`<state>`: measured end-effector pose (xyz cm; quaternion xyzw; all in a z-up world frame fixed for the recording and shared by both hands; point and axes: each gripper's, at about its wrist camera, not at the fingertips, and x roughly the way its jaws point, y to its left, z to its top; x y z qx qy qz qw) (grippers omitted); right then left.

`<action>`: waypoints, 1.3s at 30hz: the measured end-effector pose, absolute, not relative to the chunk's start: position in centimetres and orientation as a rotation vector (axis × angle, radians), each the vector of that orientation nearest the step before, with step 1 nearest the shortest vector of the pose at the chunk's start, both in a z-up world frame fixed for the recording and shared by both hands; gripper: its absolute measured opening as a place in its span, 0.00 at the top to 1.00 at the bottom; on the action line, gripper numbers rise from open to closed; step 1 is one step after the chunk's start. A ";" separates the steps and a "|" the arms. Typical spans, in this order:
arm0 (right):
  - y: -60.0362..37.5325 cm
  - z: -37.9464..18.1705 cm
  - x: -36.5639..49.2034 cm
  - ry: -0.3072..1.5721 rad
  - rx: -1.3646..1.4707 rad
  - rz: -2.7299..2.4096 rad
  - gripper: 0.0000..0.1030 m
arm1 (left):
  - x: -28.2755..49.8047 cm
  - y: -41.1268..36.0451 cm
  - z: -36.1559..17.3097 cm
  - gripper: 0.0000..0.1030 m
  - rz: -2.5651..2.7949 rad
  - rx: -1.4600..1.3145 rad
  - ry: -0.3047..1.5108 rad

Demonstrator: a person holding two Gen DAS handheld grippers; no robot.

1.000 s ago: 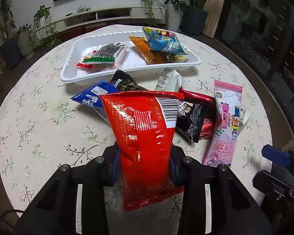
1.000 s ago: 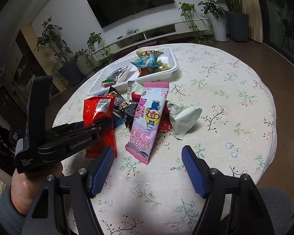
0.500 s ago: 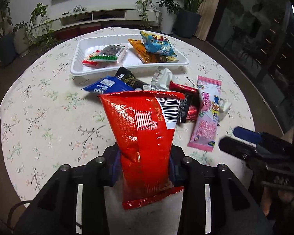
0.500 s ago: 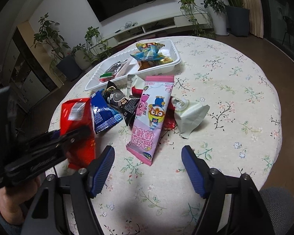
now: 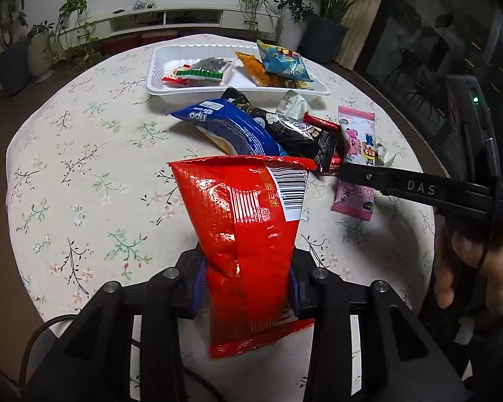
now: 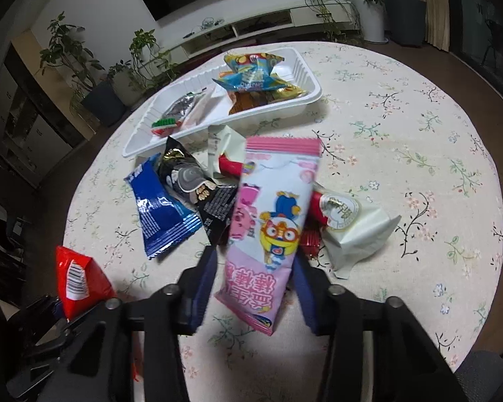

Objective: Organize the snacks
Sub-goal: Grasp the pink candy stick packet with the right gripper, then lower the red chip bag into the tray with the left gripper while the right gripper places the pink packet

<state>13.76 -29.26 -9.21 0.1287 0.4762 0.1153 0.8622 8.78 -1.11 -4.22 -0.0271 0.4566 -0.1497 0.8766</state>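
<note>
My left gripper [image 5: 246, 284] is shut on a red snack bag [image 5: 248, 227] and holds it above the table's near side; the bag also shows in the right wrist view [image 6: 78, 281]. My right gripper [image 6: 255, 288] straddles the lower part of a pink cartoon snack packet [image 6: 271, 221] lying on the table, its blue pads close on either side; whether they grip it is unclear. A white tray [image 5: 157, 67] at the far side holds several snacks. A blue packet [image 5: 231, 130], a black packet [image 5: 295, 130] and a cream packet [image 6: 355, 231] lie in the pile.
The round table has a floral cloth [image 5: 84, 167]. A red stick packet [image 5: 322, 122] lies in the pile. Potted plants [image 6: 97, 93] and a TV console [image 5: 171, 20] stand beyond the table. My right gripper's body [image 5: 419, 191] reaches in from the right.
My right gripper moved forward to the pink packet and narrowed its fingers around it. My left gripper drew back toward me with the red bag still held.
</note>
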 end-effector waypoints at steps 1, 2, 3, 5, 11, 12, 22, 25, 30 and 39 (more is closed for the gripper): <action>-29.3 -9.4 13.8 1.002 0.273 0.244 0.66 | 8.7 -1.0 -4.2 0.66 -0.313 -0.059 0.952; -29.4 -9.6 13.6 1.005 0.280 0.247 0.69 | 8.7 -0.9 -4.3 0.66 -0.313 -0.062 0.952; -29.5 -9.6 13.6 1.004 0.280 0.247 0.70 | 8.8 -0.9 -4.3 0.66 -0.315 -0.066 0.953; -29.8 -9.7 13.3 1.001 0.279 0.252 0.75 | 8.8 -0.9 -4.5 0.66 -0.318 -0.069 0.957; -30.5 -9.3 12.5 0.988 0.305 0.275 0.83 | 8.9 -1.0 -4.5 0.66 -0.324 -0.080 0.959; -30.6 -9.2 12.3 0.983 0.308 0.284 0.83 | 9.0 -0.9 -4.6 0.66 -0.323 -0.081 0.960; -31.4 -6.4 9.9 0.950 0.371 0.403 0.83 | 9.8 0.4 -3.4 0.67 -0.335 -0.127 0.954; -33.0 -4.6 10.0 0.925 0.393 0.419 0.83 | 11.3 2.1 -1.9 0.67 -0.336 -0.181 0.936; -37.6 -0.5 13.0 0.856 0.392 0.344 0.83 | 15.8 4.9 2.5 0.67 -0.290 -0.172 0.856; -32.3 5.5 24.1 0.847 0.255 0.472 0.83 | 28.7 3.6 5.6 0.67 -0.288 -0.109 0.872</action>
